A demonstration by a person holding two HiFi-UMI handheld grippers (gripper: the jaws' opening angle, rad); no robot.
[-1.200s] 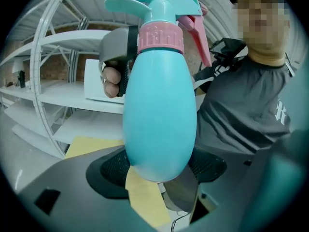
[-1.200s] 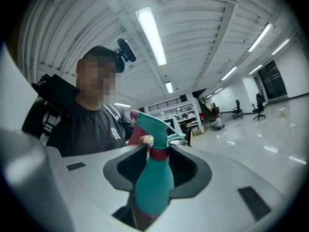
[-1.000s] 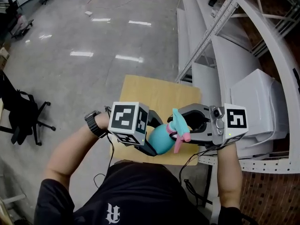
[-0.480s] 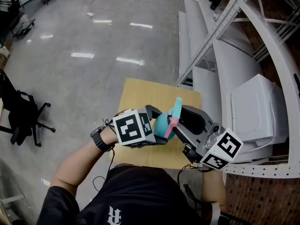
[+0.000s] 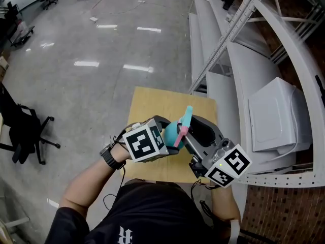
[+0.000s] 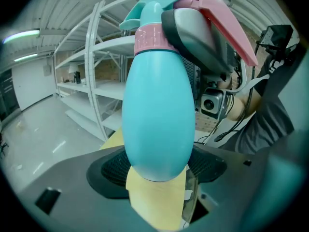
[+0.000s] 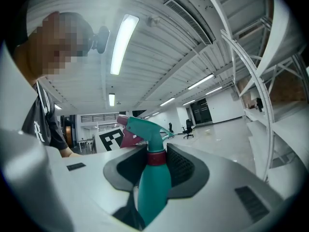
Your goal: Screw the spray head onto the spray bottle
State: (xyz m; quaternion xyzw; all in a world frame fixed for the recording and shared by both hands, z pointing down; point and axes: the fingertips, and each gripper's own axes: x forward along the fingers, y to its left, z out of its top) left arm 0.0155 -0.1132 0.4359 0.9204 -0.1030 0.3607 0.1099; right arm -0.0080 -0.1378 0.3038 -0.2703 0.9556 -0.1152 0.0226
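Caller: Pads (image 6: 108, 169) of the left gripper (image 6: 158, 170) are squeezing the fat bottom end of the teal bottle (image 6: 157, 105), one on each side. That's a solid hold.

Analyst: And the right gripper (image 7: 155, 164) is closed on the pink collar (image 7: 156, 157), just under the spray head (image 7: 144, 125). The nozzle and the pink trigger (image 6: 227, 23) stick out past its jaws.

Caller: The whole thing's up in the air over the near half of the wooden table (image 5: 157, 103), with the head tipped up and away from the person.

Analyst: I'd call this the screwing step. The collar looks seated on the bottle's shoulder with no gap I can spot, but I can't tell how tight it is.

Caller: Next move?

Analyst: Probably ease the right jaws off the collar, wind the wrist back, grip again and twist once more. The left has to stop the body spinning, and that smooth round shape could slip in the pads.

Caller: And against a second ago?

Analyst: The right side has changed a lot. Its marker cube (image 5: 228, 165) sat level with the bottle, out to the right, and now it has swung down toward the person. The left cube (image 5: 144, 144) has rolled too. The trigger was hanging toward the person then, and now the head points up the table. Both grips look unchanged.
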